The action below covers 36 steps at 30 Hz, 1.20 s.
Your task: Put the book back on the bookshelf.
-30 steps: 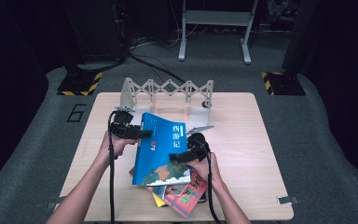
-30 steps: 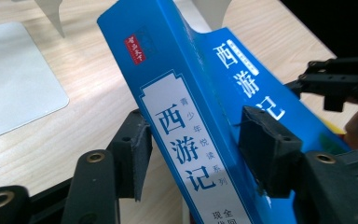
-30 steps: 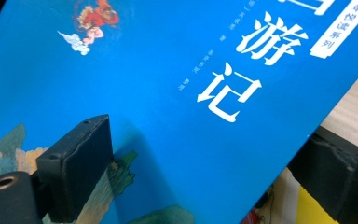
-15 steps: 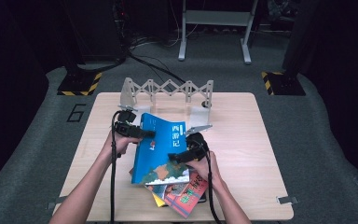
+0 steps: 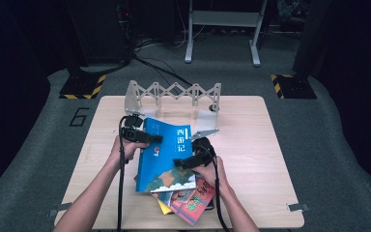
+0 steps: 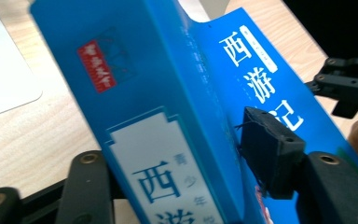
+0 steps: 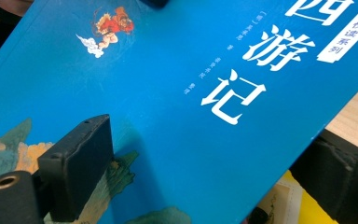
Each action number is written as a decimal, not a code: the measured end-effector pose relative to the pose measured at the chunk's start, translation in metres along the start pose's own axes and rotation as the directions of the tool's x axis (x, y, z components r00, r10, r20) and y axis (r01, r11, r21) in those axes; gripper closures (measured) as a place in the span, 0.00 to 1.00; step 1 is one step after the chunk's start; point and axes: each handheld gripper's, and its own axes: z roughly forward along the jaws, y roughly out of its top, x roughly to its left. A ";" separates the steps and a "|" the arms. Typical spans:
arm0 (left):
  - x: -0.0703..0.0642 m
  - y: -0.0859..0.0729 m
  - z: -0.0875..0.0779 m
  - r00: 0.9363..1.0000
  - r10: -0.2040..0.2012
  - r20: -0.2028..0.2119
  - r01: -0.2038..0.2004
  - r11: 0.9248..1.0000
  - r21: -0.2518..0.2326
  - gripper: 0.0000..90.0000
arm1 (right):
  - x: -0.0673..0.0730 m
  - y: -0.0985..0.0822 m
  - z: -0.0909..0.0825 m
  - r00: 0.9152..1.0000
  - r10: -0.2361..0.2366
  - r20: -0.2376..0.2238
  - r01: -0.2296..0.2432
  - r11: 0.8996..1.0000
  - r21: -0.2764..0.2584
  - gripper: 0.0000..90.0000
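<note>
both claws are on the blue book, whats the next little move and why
Probably lift the blue book off the stack and tip it upright toward the accordion book rack. The left claw straddles its spine, its jaws having just closed further, and the right claw straddles the opposite edge. The book already sits tilted over the other books, and the rack stands behind it.

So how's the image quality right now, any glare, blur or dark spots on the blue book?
High view: table evenly lit, surroundings dark, blue book soft but title readable. Left gripper view: spine and cover sharp, the near jaw bases at the bottom edge slightly soft. Right gripper view: cover evenly lit with no glare, a jaw's shadow falling on it, near jaws slightly soft.
</note>
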 end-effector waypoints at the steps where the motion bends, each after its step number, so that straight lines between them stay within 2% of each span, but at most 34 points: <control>1: -0.003 0.000 -0.003 1.000 0.028 0.009 -0.028 0.999 -0.017 0.54 | 0.000 -0.001 -0.001 1.000 0.007 -0.002 -0.007 1.000 -0.001 0.10; 2: -0.006 0.000 -0.004 0.999 0.038 0.000 -0.038 0.999 -0.018 0.55 | -0.003 -0.002 -0.001 1.000 0.020 -0.022 -0.020 1.000 0.005 0.10; 3: -0.006 0.000 -0.004 0.999 0.038 0.000 -0.038 0.999 -0.018 0.55 | -0.003 -0.002 -0.001 1.000 0.020 -0.022 -0.020 1.000 0.005 0.10; 4: -0.008 -0.001 -0.007 0.999 0.052 -0.009 -0.053 0.998 -0.027 0.55 | -0.005 -0.004 -0.005 1.000 0.017 -0.013 -0.017 1.000 -0.002 0.11; 6: -0.009 -0.001 -0.007 0.999 0.048 -0.012 -0.048 0.998 -0.039 0.55 | -0.003 -0.005 -0.014 1.000 -0.016 0.023 0.017 1.000 -0.021 0.16; 7: -0.010 -0.002 -0.008 0.999 0.046 -0.011 -0.047 0.998 -0.038 0.55 | -0.003 -0.005 -0.014 1.000 -0.016 0.023 0.017 1.000 -0.021 0.16; 9: -0.011 -0.003 -0.010 0.999 0.046 -0.011 -0.047 0.998 -0.049 0.56 | -0.001 -0.007 -0.023 0.997 -0.039 0.063 0.040 0.999 -0.020 0.14; 11: -0.011 -0.004 -0.012 0.999 0.045 -0.011 -0.045 0.997 -0.061 0.56 | -0.005 -0.015 -0.041 0.991 -0.042 0.128 0.045 0.999 -0.022 0.10; 12: -0.012 -0.005 -0.014 0.999 0.048 -0.013 -0.048 0.997 -0.067 0.56 | -0.005 -0.015 -0.041 0.991 -0.042 0.128 0.045 0.999 -0.022 0.10; 13: -0.012 -0.006 -0.016 0.999 0.043 -0.011 -0.044 0.996 -0.073 0.56 | -0.009 -0.019 -0.048 0.988 -0.040 0.151 0.044 0.999 -0.025 0.08; 14: -0.013 -0.006 -0.017 0.999 0.048 -0.013 -0.049 0.996 -0.078 0.56 | -0.014 -0.025 -0.056 0.982 -0.029 0.186 0.036 0.999 -0.033 0.07; 15: -0.013 -0.007 -0.020 0.999 0.046 -0.011 -0.046 0.995 -0.091 0.57 | -0.024 -0.034 -0.068 0.971 -0.006 0.238 0.017 0.999 -0.045 0.04; 16: -0.013 -0.007 -0.020 0.999 0.046 -0.011 -0.046 0.995 -0.091 0.57 | -0.024 -0.034 -0.068 0.971 -0.006 0.238 0.017 0.999 -0.045 0.04; 17: -0.013 -0.008 -0.021 0.999 0.048 -0.011 -0.049 0.994 -0.096 0.57 | -0.037 -0.046 -0.079 0.955 0.035 0.294 -0.019 0.998 -0.058 0.02; 18: -0.013 -0.008 -0.022 0.999 0.044 -0.010 -0.045 0.994 -0.102 0.57 | -0.037 -0.046 -0.079 0.955 0.035 0.294 -0.019 0.998 -0.058 0.02; 19: -0.014 -0.009 -0.023 0.999 0.048 -0.012 -0.049 0.993 -0.111 0.57 | -0.050 -0.059 -0.087 0.932 0.055 0.359 -0.036 0.998 -0.060 0.01; 21: -0.015 -0.009 -0.025 0.999 0.051 -0.018 -0.052 0.992 -0.114 0.57 | -0.066 -0.073 -0.089 0.907 0.092 0.410 -0.082 0.996 -0.044 0.00; 22: -0.015 -0.009 -0.025 0.999 0.051 -0.018 -0.052 0.992 -0.114 0.57 | -0.066 -0.073 -0.089 0.907 0.092 0.410 -0.082 0.996 -0.044 0.00; 23: -0.016 -0.010 -0.026 0.998 0.052 -0.021 -0.054 0.992 -0.115 0.57 | -0.073 -0.081 -0.090 0.900 0.114 0.421 -0.108 0.993 -0.039 0.00; 24: -0.018 -0.009 -0.027 0.998 0.052 -0.033 -0.056 0.992 -0.112 0.57 | -0.088 -0.094 -0.091 0.880 0.133 0.455 -0.132 0.991 -0.036 0.00; 26: -0.019 -0.009 -0.028 0.998 0.052 -0.039 -0.056 0.992 -0.112 0.57 | -0.095 -0.103 -0.093 0.870 0.165 0.465 -0.166 0.985 -0.039 0.00; 27: -0.020 -0.008 -0.029 0.998 0.052 -0.041 -0.056 0.993 -0.106 0.57 | -0.095 -0.103 -0.093 0.870 0.165 0.465 -0.166 0.985 -0.039 0.00; 28: -0.021 -0.008 -0.031 0.997 0.058 -0.046 -0.063 0.993 -0.098 0.58 | -0.104 -0.110 -0.093 0.854 0.186 0.486 -0.185 0.981 -0.050 0.00; 29: -0.021 -0.008 -0.031 0.997 0.058 -0.046 -0.063 0.993 -0.098 0.58 | -0.104 -0.110 -0.093 0.854 0.186 0.486 -0.185 0.981 -0.050 0.00; 30: -0.022 -0.007 -0.032 0.998 0.049 -0.047 -0.053 0.993 -0.104 0.58 | -0.105 -0.112 -0.093 0.843 0.186 0.504 -0.190 0.981 -0.044 0.00; 31: -0.023 -0.007 -0.034 0.997 0.055 -0.049 -0.060 0.992 -0.111 0.59 | -0.111 -0.116 -0.092 0.828 0.181 0.531 -0.197 0.980 -0.026 0.00; 32: -0.023 -0.007 -0.034 0.997 0.055 -0.049 -0.060 0.992 -0.111 0.59 | -0.114 -0.118 -0.092 0.828 0.194 0.526 -0.208 0.978 -0.033 0.00; 34: -0.024 -0.007 -0.035 0.998 0.050 -0.045 -0.055 0.991 -0.120 0.60 | -0.116 -0.119 -0.092 0.827 0.186 0.531 -0.203 0.979 -0.026 0.00; 35: -0.026 -0.006 -0.037 0.998 0.049 -0.045 -0.055 0.989 -0.134 0.60 | -0.118 -0.123 -0.089 0.815 0.162 0.556 -0.197 0.980 0.002 0.00; 36: -0.027 -0.006 -0.038 0.998 0.046 -0.042 -0.052 0.988 -0.145 0.60 | -0.118 -0.125 -0.089 0.814 0.158 0.558 -0.182 0.983 -0.013 0.00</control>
